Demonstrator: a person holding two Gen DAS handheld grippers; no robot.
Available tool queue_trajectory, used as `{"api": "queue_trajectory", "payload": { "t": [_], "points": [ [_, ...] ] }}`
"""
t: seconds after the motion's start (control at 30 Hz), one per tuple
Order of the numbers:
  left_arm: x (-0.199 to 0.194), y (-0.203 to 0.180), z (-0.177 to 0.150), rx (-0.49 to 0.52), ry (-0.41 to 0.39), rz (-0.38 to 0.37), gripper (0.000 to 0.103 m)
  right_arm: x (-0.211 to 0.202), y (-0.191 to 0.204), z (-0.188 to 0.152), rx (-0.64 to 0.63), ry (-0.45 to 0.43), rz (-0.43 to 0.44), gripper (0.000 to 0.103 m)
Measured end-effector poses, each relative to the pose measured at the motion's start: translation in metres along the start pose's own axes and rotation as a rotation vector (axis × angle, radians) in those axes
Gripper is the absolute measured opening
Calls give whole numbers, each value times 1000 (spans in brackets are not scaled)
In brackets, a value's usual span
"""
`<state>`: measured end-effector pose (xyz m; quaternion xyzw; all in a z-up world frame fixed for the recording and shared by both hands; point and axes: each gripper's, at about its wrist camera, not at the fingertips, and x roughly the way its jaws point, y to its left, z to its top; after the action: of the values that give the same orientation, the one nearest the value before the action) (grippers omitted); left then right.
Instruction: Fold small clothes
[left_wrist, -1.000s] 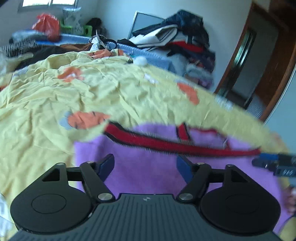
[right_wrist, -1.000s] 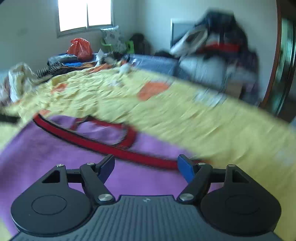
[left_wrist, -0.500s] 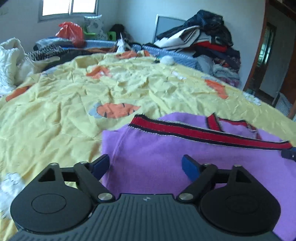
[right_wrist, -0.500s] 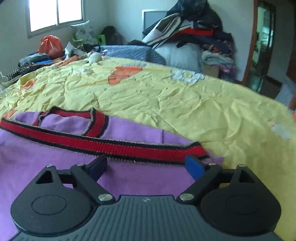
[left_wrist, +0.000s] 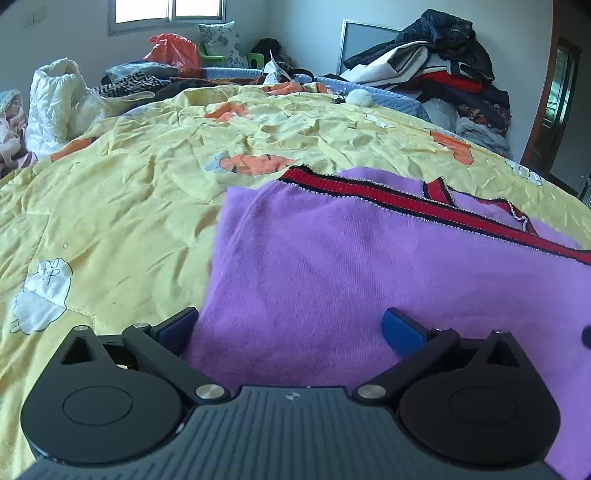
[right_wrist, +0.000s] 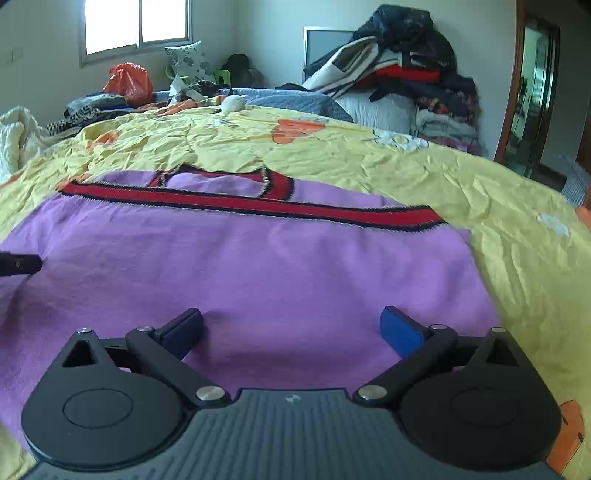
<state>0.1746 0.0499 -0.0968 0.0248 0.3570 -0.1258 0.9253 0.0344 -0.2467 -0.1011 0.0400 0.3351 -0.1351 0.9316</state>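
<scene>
Settled lower and nearer since a second ago; left claw (left_wrist: 290, 326) and right claw (right_wrist: 291, 325) both spread apart, empty; purple sweater (left_wrist: 369, 266) flat on bed (left_wrist: 110, 206), directly ahead under both; risks pinching the yellow sheet along with an edge.

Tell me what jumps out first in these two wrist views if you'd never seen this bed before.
The purple garment with its red, black-edged trim lies spread flat on the wrinkled yellow bedspread, filling the foreground of both views. Both the left tool and the right tool are open over the purple fabric, gripping nothing. Behind, a tall heap of dark clothes is piled against the far wall.
</scene>
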Motion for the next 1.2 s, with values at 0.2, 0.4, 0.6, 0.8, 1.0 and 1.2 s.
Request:
{"api": "queue_trajectory", "payload": {
  "t": [0.2,0.4,0.6,0.8,1.0,1.2],
  "points": [
    [-3,-1,-3,-2,1,-8,103,-27,-1,0,75,-7,-1,103],
    [-5,1,-3,4,-5,-19,103,-41,21,-22,35,30,19,103],
    [-6,3,-2,6,-4,-24,103,-47,16,-37,47,47,-20,103],
    [-13,4,-4,-7,8,-26,103,-66,18,-42,75,32,-7,103],
    [-21,8,-11,-5,16,-26,103,-67,14,-55,37,42,-19,103],
    [-39,12,-17,-10,15,-29,103,-78,10,-55,87,39,-16,103]
  ]
}}
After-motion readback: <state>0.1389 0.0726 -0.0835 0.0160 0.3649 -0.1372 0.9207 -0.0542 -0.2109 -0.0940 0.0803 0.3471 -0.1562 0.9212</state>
